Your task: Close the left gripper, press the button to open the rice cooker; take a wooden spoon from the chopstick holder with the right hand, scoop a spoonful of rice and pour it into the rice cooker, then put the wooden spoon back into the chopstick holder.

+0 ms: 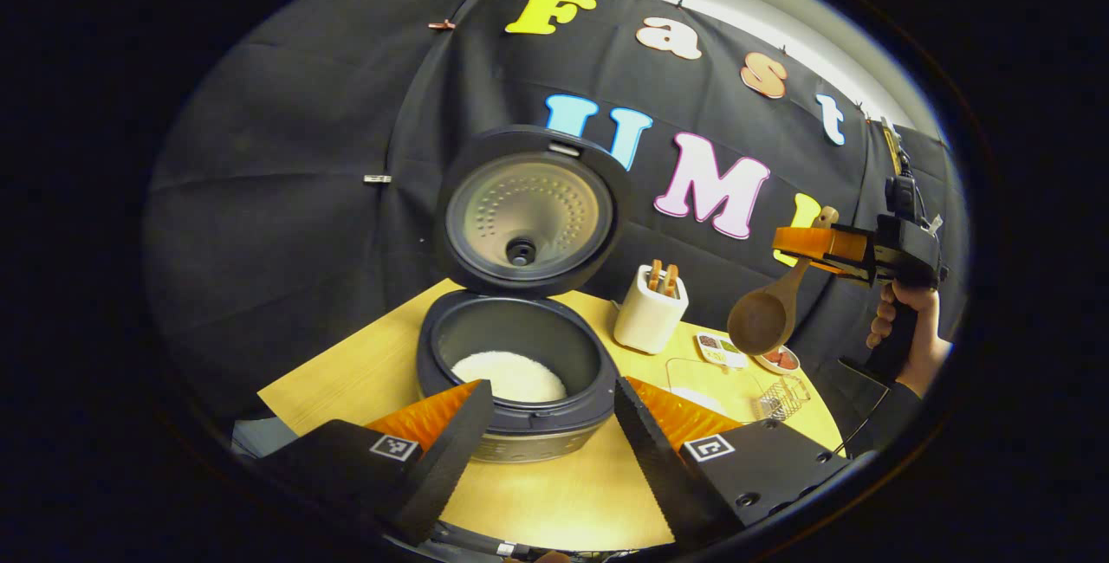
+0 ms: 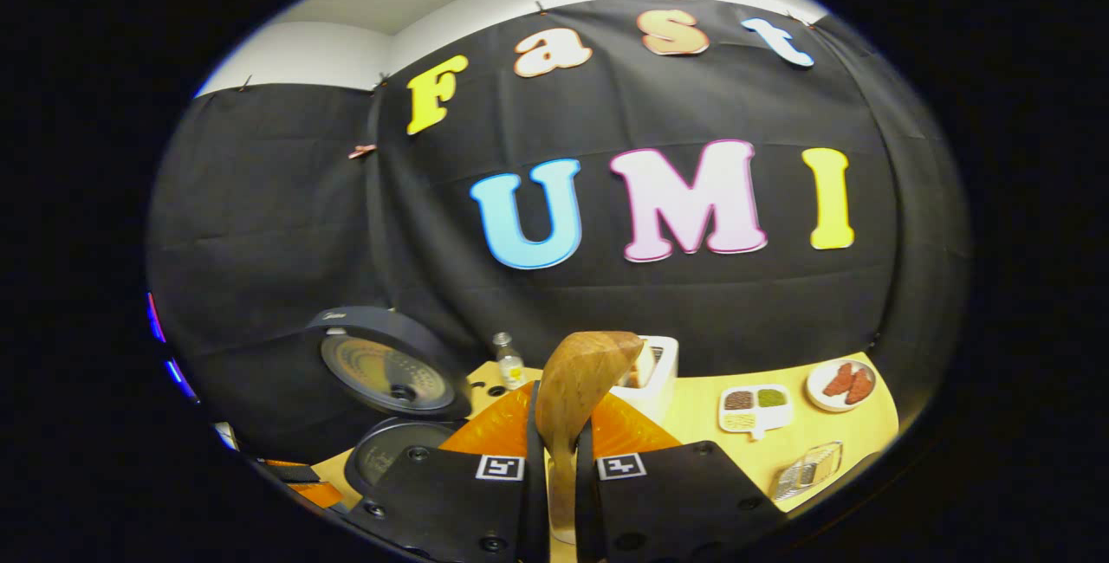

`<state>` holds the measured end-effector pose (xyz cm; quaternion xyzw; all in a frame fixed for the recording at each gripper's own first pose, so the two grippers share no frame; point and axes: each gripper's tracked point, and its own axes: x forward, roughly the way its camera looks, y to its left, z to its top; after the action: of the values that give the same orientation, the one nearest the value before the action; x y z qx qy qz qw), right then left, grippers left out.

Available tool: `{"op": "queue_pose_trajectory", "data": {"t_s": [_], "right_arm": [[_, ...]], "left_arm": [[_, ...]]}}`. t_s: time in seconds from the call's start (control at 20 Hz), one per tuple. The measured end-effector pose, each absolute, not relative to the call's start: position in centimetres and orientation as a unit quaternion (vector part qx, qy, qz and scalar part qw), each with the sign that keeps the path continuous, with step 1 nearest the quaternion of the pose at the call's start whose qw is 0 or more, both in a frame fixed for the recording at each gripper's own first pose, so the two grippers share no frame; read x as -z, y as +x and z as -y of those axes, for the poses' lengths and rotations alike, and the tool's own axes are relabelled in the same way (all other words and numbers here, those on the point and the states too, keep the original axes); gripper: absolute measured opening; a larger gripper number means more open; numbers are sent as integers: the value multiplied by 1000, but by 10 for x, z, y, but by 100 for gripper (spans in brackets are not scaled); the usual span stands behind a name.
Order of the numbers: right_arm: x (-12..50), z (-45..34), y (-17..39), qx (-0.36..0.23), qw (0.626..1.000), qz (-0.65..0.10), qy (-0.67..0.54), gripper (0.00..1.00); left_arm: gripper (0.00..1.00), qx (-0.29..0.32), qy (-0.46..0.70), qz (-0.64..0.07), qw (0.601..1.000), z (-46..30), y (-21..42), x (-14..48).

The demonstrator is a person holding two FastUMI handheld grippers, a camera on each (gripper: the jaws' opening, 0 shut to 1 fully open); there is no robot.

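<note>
Holding the wooden spoon (image 2: 576,398) between closed fingers, the right gripper (image 2: 554,494) hangs above the worktop (image 1: 554,494); left gripper (image 1: 546,424) fingers spread, empty, facing the open rice cooker (image 1: 520,355).

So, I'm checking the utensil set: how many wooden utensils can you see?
3: a wooden spoon clamped in the right hand-held gripper, and two handles standing in the chopstick holder. More may sit hidden inside it.

A light wooden table (image 1: 554,494) carries the open rice cooker (image 1: 520,372), a white chopstick holder (image 1: 650,316), a divided white dish (image 1: 721,349), a small plate (image 1: 777,359), a clear container (image 1: 702,381), a wire basket (image 1: 782,397) and a little bottle (image 2: 509,361).
</note>
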<state>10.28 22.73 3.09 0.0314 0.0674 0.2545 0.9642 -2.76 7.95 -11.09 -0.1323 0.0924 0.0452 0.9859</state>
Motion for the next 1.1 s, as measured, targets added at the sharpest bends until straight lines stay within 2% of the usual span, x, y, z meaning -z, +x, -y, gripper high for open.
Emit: {"op": "queue_pose_trajectory", "data": {"t_s": [0.3,0.65,1.1], "right_arm": [[-42,-105,135,-152,981,-69,102,16],[-11,14,186,-41,979,-96,177,16],[68,100,239,34,963,-156,217,16]], "left_arm": [[95,-17,-115,-102,988,-40,-19,106],[95,-9,-96,-99,990,-4,-3,87],[95,-37,-99,-106,989,34,9,68]]}}
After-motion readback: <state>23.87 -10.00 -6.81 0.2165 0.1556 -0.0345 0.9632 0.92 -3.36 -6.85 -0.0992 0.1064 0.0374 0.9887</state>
